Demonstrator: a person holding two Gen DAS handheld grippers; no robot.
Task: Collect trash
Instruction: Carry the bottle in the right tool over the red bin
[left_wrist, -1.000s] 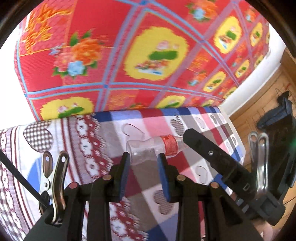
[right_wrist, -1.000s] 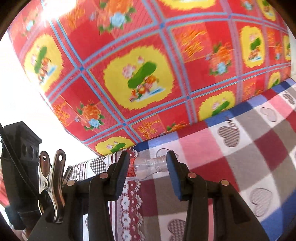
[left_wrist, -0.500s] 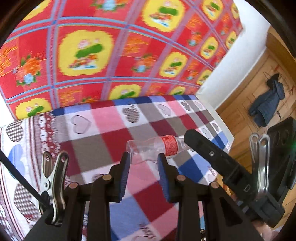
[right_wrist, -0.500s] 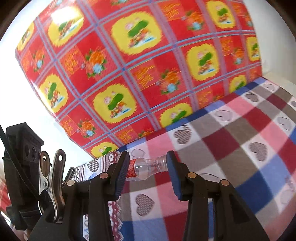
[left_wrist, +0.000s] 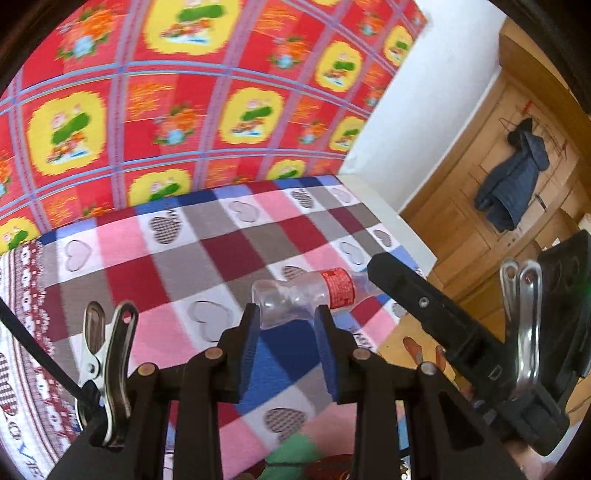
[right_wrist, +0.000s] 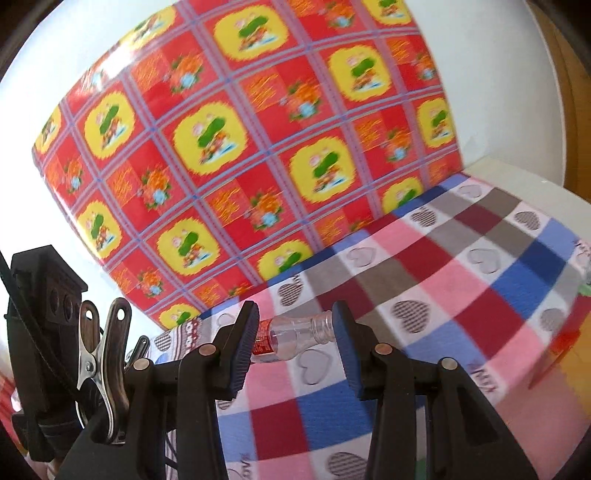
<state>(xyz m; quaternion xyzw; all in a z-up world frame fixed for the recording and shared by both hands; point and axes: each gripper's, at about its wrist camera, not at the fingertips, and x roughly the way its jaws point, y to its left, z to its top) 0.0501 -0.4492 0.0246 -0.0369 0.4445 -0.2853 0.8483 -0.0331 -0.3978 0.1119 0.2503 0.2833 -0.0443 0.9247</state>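
Bottle clamped between both sets of jaws above checkered blanket, wooden door beyond.

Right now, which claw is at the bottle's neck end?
The right claw: the threaded neck of the bottle sits against one of its pads. The left claw grips the clear base end, on the far side of the red label.

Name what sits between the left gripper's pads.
The clear bottle's base end sits between the left gripper's pads, seen in the left wrist view; nothing else lies there.
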